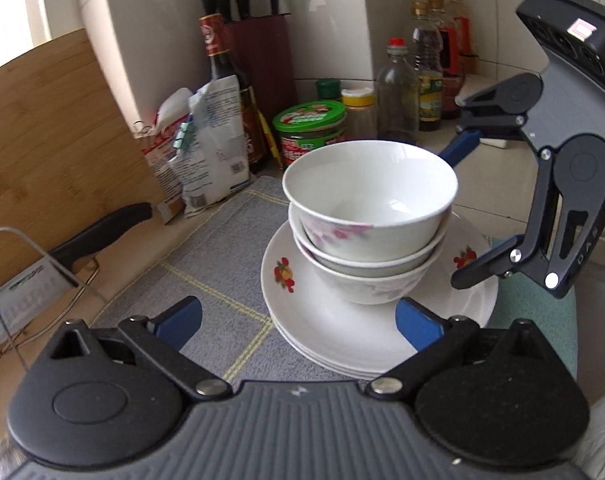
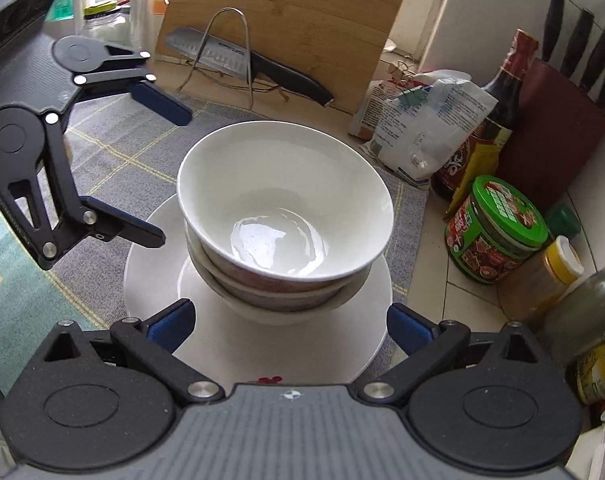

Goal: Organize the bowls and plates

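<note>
Looking down, you see three bowls (image 2: 282,216) nested on the stack of plates (image 1: 326,320), which rests on the grey cloth (image 1: 222,248) by the jars; stacking this way saves counter room. Your left gripper (image 1: 298,320) and right gripper (image 2: 290,322) both gape wide and grasp nothing, flanking the pile without touching. To my eye, the tidying looks nearly finished.

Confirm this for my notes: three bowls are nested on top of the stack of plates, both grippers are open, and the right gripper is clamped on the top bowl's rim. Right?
Not quite. The right gripper grips nothing: in the right wrist view its jaws stand wide apart, clear of the top bowl. The rest holds: three nested bowls sit on the plates, and the left gripper is open too.
</note>
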Demonstrator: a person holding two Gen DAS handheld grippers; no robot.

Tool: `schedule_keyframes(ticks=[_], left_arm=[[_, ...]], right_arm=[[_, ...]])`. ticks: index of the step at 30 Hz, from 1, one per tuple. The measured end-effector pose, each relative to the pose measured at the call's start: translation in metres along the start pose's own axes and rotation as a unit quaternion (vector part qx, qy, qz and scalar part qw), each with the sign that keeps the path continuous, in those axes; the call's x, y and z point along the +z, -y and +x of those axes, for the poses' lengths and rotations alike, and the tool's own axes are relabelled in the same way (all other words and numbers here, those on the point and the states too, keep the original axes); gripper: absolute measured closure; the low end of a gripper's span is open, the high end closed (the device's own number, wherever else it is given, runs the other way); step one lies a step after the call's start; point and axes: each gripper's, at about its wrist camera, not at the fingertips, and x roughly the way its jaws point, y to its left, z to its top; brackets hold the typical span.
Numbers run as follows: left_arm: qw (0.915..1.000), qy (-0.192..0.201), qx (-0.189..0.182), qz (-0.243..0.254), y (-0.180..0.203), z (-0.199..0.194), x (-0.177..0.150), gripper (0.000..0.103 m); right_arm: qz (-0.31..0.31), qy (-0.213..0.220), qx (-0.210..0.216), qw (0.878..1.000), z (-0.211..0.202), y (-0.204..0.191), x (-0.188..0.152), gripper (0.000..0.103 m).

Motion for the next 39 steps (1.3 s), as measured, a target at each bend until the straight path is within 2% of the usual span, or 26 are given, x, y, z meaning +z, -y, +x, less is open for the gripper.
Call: schedule_keyframes(ticks=[2,5,10,13,18,23,39], left_arm=[[0.9987,0.014,0.022,-0.043,0.004,-0.014,-0.005,0.001],[0.9929,0.013,0.055,-0.105,0.007,-0.03,-0.009,0.001],[0.9814,-0.039,0.076,-0.172,0.015,-0.047,-0.015,0.001],[0.9781,-0.068,0.08,-0.18,0.022,-0.061,-0.015,0.001],[0.9715,-0.061,0.091,-0.21,0.026,-0.093,-0.014,0.001],[0.972,-0.04,0.093,-0.212,0.03,-0.119,-0.009,0.001],[0.9701,-0.034,0.114,-0.211,0.037,-0.143,-0.008,0.001]], right_arm=[[0.039,-0.004,-0.026,0.999,-0.005,-0.008,-0.004,0.0],[0.111,-0.013,-0.053,0.992,-0.015,-0.022,-0.012,0.0],[0.217,-0.066,-0.131,0.965,-0.027,-0.046,-0.015,0.0],[0.249,-0.066,-0.154,0.954,-0.044,-0.06,-0.014,0.0],[0.269,-0.04,-0.179,0.945,-0.076,-0.082,-0.01,0.0],[0.279,-0.02,-0.189,0.941,-0.098,-0.097,-0.007,0.0],[0.293,0.001,-0.201,0.935,-0.117,-0.113,-0.005,0.0]])
